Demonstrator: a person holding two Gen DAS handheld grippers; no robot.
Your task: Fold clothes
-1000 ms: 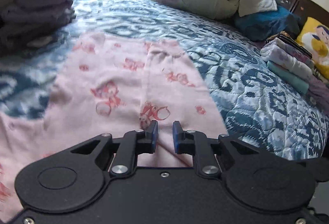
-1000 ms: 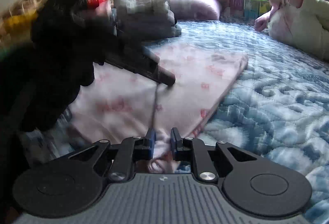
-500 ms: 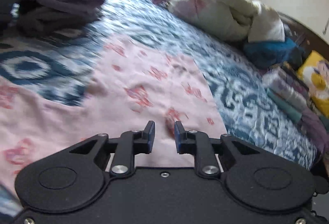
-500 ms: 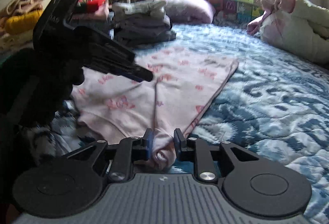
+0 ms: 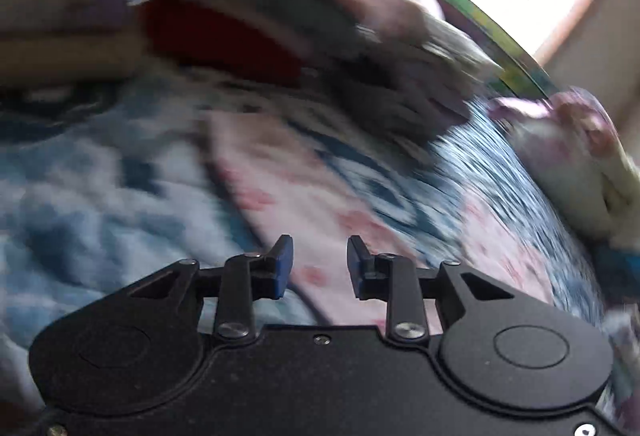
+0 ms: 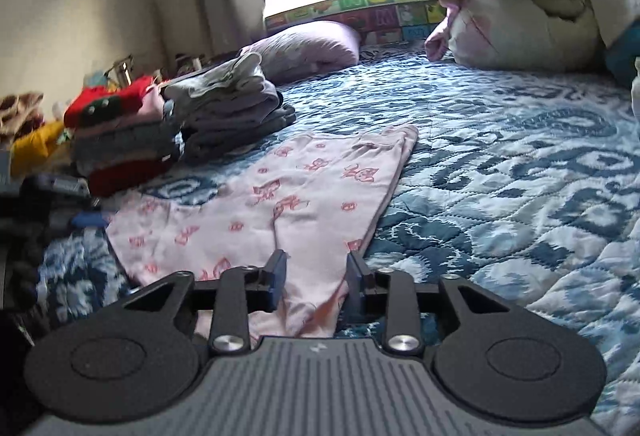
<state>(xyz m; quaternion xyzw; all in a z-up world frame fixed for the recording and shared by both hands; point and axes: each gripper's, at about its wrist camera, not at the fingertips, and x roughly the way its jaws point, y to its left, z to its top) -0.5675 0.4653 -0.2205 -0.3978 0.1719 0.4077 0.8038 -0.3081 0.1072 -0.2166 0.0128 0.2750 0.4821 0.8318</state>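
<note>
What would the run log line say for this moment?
stage: pink pants flat on quilt | left gripper: open, blurred | right gripper: open at near hem

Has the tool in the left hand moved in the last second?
Yes. The left tool has swung left: the folded grey clothes stack, earlier at its view's left edge, now sits centre-right, and its fingers have opened over the pink printed trousers.
</note>
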